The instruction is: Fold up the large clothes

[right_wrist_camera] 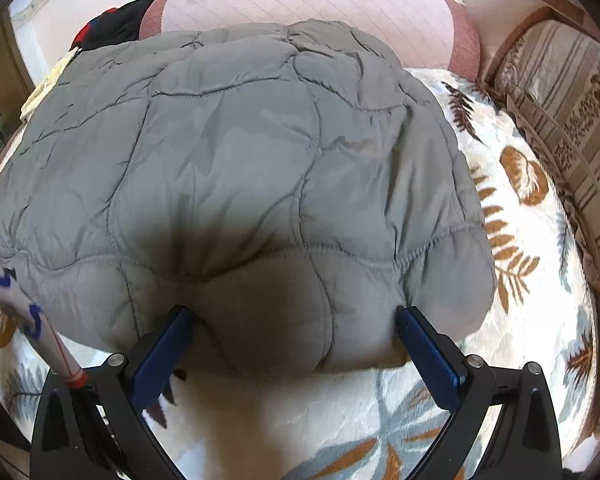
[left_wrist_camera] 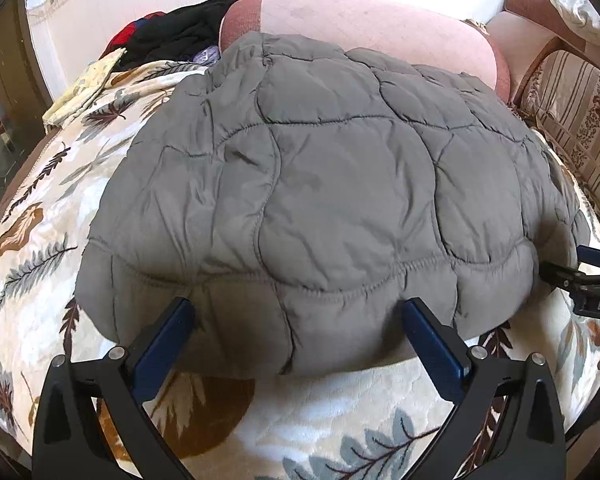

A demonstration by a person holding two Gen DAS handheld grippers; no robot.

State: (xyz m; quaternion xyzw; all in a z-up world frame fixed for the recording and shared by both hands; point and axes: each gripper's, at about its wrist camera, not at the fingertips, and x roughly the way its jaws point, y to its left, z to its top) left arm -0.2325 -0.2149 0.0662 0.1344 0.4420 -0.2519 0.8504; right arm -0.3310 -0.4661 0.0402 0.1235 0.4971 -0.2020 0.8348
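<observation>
A grey quilted jacket [left_wrist_camera: 320, 184] lies folded into a thick, puffy bundle on a cream blanket [left_wrist_camera: 340, 412] printed with brown and grey-blue leaves, which covers the bed. The jacket's near hem bulges toward both cameras, and its far edge reaches a pink cushion [left_wrist_camera: 380, 24] at the far side.

The left gripper [left_wrist_camera: 299, 320] is released, its blue fingers [left_wrist_camera: 168, 344] spread wide at the near edge of the jacket; the tips sit at or just against the padded hem, with nothing pinched between them. The right gripper [right_wrist_camera: 296, 326] is likewise released, fingers [right_wrist_camera: 428, 356] wide apart at the near hem further right, the fabric swelling into the gap between them but not clamped.

In the left wrist view the right gripper shows at the right edge, just beside the jacket's near right corner. A pile of black and red clothes [left_wrist_camera: 180, 32] lies at the far left, next to a pale yellow cloth [left_wrist_camera: 88, 88]. A striped, flower-patterned sofa arm [left_wrist_camera: 572, 120] stands on the right. In the right wrist view a white sleeve with blue marks [right_wrist_camera: 16, 296] crosses the near left corner
</observation>
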